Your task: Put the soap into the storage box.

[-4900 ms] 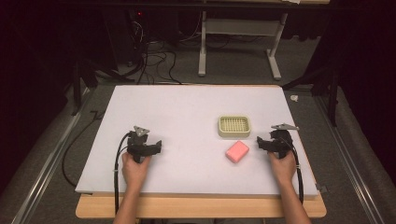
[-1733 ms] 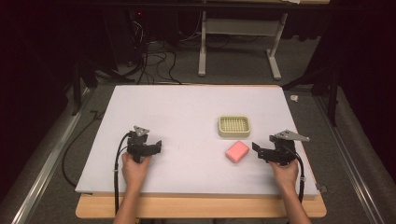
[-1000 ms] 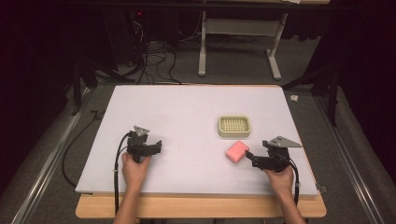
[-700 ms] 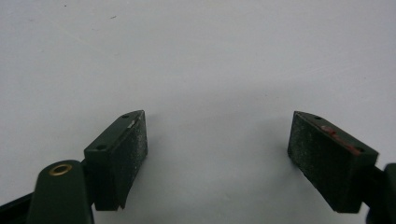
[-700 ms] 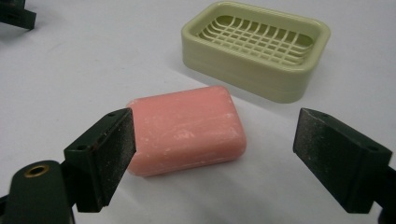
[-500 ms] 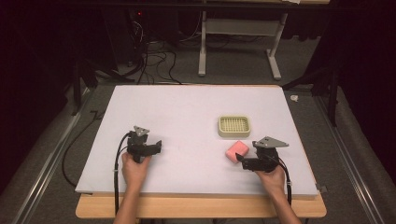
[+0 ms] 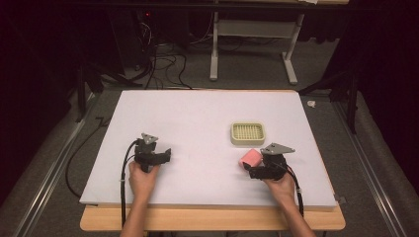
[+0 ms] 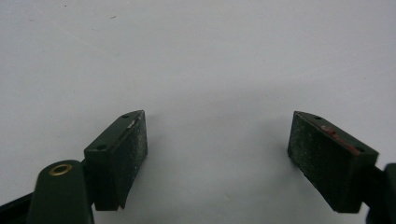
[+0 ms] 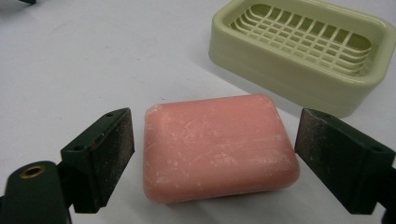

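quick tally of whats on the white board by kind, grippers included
Pink soap bar: 1
Pale green soap dish: 1
Hand-held grippers: 2, the left gripper and the right gripper, both with jaws open
Total: 4

Nothing to read here, honestly: no text, labels, brand marks or numbers on the soap, the soap dish or the white board.
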Demonstrator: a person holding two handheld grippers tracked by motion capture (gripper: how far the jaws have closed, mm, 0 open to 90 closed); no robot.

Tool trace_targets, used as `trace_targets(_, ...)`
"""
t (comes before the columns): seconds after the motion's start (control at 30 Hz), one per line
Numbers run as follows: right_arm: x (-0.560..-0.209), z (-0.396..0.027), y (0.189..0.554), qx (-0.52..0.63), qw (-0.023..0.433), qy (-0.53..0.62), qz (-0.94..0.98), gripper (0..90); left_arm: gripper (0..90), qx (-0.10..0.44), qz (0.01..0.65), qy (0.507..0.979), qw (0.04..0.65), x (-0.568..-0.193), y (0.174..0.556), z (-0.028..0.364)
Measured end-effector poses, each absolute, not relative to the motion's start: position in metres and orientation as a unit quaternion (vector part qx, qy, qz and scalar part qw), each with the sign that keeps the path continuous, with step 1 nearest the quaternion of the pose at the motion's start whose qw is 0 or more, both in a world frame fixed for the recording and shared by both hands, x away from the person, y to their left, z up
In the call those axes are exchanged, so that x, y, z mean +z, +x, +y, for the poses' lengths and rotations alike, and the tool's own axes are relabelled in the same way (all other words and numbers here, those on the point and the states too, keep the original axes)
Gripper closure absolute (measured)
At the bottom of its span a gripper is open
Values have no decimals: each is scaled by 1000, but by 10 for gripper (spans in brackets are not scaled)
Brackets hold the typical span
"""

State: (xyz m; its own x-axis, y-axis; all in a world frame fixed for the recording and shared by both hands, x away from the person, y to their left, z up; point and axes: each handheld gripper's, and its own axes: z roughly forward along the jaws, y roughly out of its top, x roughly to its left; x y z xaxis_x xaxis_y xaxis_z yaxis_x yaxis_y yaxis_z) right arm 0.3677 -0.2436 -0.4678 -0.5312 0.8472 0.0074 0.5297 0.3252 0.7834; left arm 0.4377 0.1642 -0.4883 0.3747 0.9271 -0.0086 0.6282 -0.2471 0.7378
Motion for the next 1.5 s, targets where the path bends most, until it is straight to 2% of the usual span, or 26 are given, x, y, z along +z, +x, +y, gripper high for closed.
trace_targets(0.9, -482, -233, 376, 334, 205, 434, 811, 130, 206, 222, 513, 758, 336, -488, 438, 164)
trace_targets(1.5, -482, -232, 380, 323, 183, 439, 818, 135, 206, 222, 513, 758, 336, -488, 438, 164)
